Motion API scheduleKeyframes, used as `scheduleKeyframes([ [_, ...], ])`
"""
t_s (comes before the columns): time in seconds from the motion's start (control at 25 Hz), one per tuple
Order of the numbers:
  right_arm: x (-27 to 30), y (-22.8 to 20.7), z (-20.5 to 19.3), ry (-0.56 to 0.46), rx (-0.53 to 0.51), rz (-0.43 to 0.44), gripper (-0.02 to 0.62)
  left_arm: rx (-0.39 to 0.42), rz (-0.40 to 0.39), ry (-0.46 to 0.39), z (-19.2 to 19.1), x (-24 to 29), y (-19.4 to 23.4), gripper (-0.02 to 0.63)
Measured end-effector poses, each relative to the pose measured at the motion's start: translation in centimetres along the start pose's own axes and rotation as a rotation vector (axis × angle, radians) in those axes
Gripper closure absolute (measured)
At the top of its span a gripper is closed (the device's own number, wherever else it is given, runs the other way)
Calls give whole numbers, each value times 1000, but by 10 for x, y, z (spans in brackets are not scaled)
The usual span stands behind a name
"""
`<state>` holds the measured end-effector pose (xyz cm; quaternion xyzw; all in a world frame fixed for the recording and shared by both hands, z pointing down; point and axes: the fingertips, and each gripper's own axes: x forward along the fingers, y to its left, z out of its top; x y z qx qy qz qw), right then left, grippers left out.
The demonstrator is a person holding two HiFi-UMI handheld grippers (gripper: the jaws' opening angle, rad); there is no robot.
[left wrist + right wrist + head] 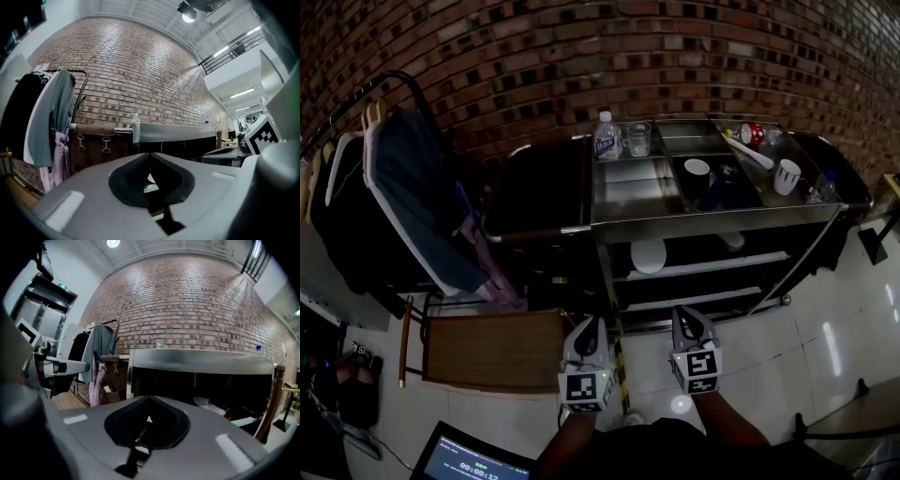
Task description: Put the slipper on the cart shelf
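We log L gripper [591, 323] and R gripper [686, 314] side by side in front of cart [712, 217], both clenched, nothing betw. jaws. White slipper [649, 255] lies on cart's mid shelf [712, 265]. Bottle [605, 136], glass [638, 139] on cart top. Brick wall [581, 56] behind cart.

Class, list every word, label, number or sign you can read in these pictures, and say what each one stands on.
"00:00:" on the screen at the bottom of the head view; the digits after it are too blurred to read.
Water bottle: blue label, print too small to read.
Red can: print too small to read.
Green sign high on the wall: too small to read.
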<state>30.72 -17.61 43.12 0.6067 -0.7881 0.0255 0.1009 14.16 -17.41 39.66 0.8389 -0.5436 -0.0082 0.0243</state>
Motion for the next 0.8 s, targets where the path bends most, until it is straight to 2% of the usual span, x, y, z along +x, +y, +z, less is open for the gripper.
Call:
scheduleKeyframes([
  [0.2,-8,8,13,-64,-12,37,594,-1,-3,-10,5,-1,-7,589],
  [0.44,-17,17,28,-96,-48,36,594,38,-1,-25,13,-6,-10,589],
  [0.8,-25,30,44,-144,-84,42,594,43,-15,-46,24,-14,-14,589],
])
